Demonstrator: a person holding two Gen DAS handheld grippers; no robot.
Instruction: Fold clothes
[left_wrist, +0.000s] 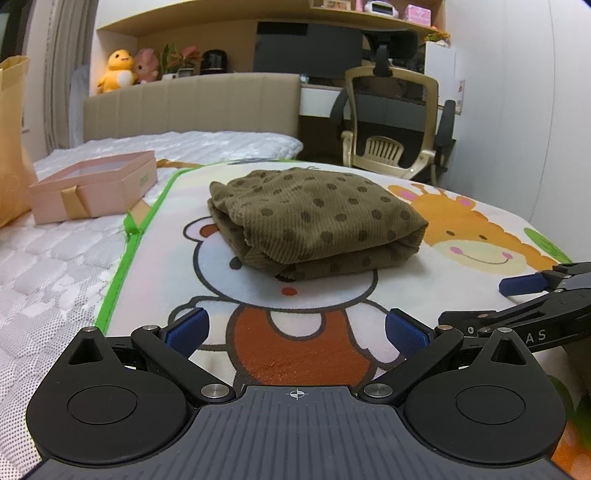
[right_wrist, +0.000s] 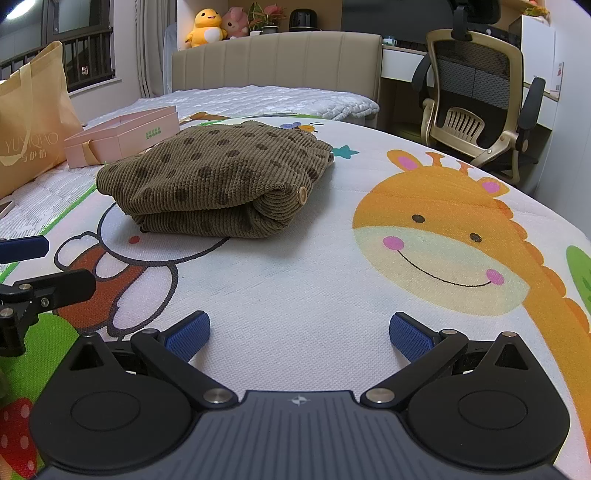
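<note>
Looks pretty much done to me: the brown dotted garment (left_wrist: 314, 218) sits in a compact folded bundle on the cartoon mat (left_wrist: 424, 280) on the bed. Left hand-held gripper (left_wrist: 295, 332) and right hand-held gripper (right_wrist: 299, 332) are both spread wide, holding nothing, hanging back near it. Maybe 1 tidy-up left, no other clothes in sight.

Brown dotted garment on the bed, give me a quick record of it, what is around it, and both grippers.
garment: brown dotted garment, folded into a compact bundle
surface: cartoon mat on the bed
button: one pale button showing at a fold
nearby: pink box off the mat
left gripper: open, empty
right gripper: open, empty
</note>
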